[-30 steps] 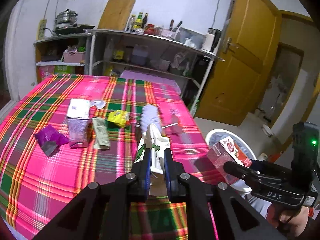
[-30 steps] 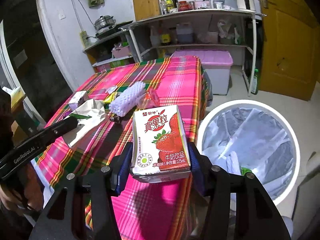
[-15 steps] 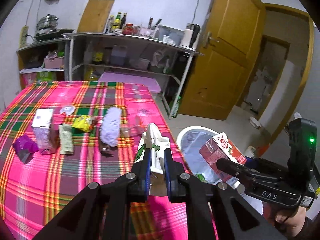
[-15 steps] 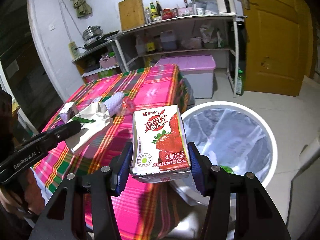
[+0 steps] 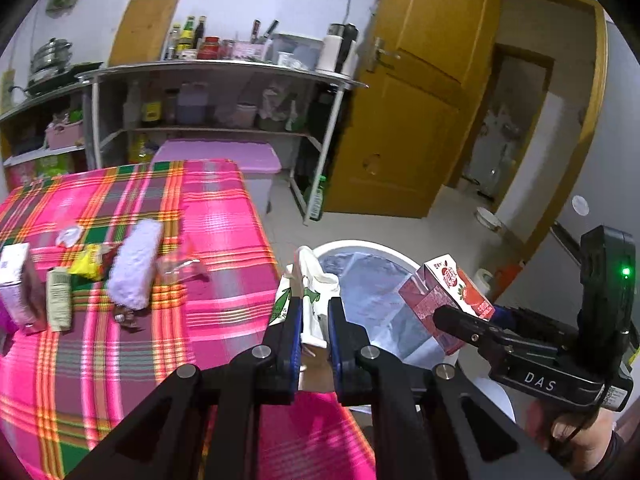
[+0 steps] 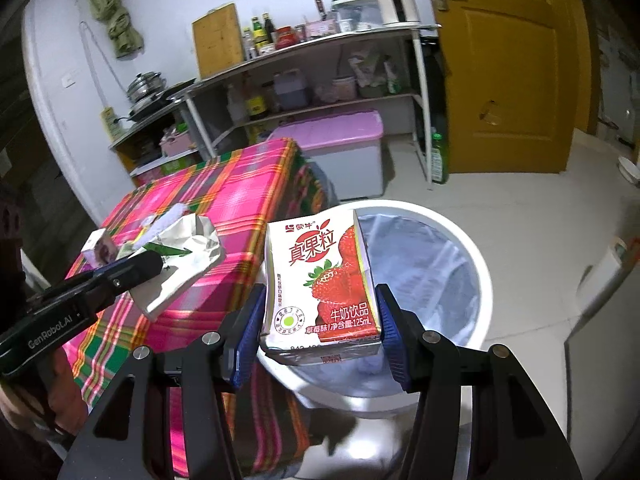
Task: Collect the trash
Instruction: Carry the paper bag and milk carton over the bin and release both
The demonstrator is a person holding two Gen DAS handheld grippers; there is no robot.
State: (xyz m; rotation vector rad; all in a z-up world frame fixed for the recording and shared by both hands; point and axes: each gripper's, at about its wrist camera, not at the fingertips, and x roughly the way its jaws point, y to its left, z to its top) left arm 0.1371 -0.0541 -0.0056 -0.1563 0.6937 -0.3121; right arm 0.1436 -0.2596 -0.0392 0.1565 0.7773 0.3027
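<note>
My left gripper (image 5: 312, 312) is shut on a crumpled white carton with green print (image 5: 306, 292), held over the table's right edge beside the bin; it also shows in the right wrist view (image 6: 180, 256). My right gripper (image 6: 320, 320) is shut on a red strawberry milk carton (image 6: 320, 284), held upright over the rim of the white trash bin (image 6: 452, 236) lined with a clear bag. That carton also shows in the left wrist view (image 5: 448, 300), over the bin (image 5: 376, 250).
The table with a pink plaid cloth (image 5: 120, 360) holds a white foam sleeve (image 5: 136, 264), a yellow wrapper (image 5: 90, 266), a small box (image 5: 58, 304) and a purple-white carton (image 5: 16, 284). Shelves (image 5: 216, 92) and a yellow door (image 5: 408, 120) stand behind.
Both grippers have moved right, off the table toward the bin, each still holding its carton. The bin now lies directly below the strawberry carton.
</note>
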